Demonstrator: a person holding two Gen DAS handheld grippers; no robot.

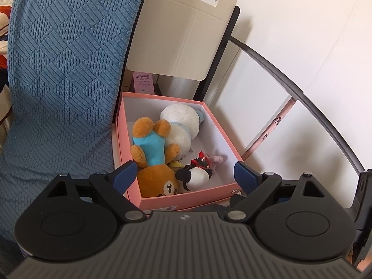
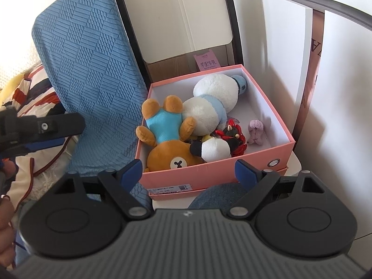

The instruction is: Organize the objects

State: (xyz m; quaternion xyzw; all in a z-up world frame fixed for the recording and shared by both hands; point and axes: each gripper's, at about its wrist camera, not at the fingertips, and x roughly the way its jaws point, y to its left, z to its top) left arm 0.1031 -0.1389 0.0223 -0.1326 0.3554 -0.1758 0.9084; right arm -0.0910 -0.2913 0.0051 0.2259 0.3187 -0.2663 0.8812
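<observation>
Both the left claw (image 1: 183, 174) and the right claw (image 2: 188, 174) are held spread and empty before a pink cardboard box (image 2: 209, 169) in which fuzzy plush toys are piled, including a brown bear in blue (image 2: 166, 137). Behind it, a pink carton printed "芋泥牛乳" (image 2: 208, 63) is seen beside a blue quilted cushion (image 2: 93, 74).

Behind my pink cardboard box (image 2: 244, 160) stands a small pink carton (image 1: 143, 82) printed with the Chinese characters 芋泥牛乳. On the box's front wall I see a white sticker label (image 2: 171, 188) showing "245", its other print too small to read.
</observation>
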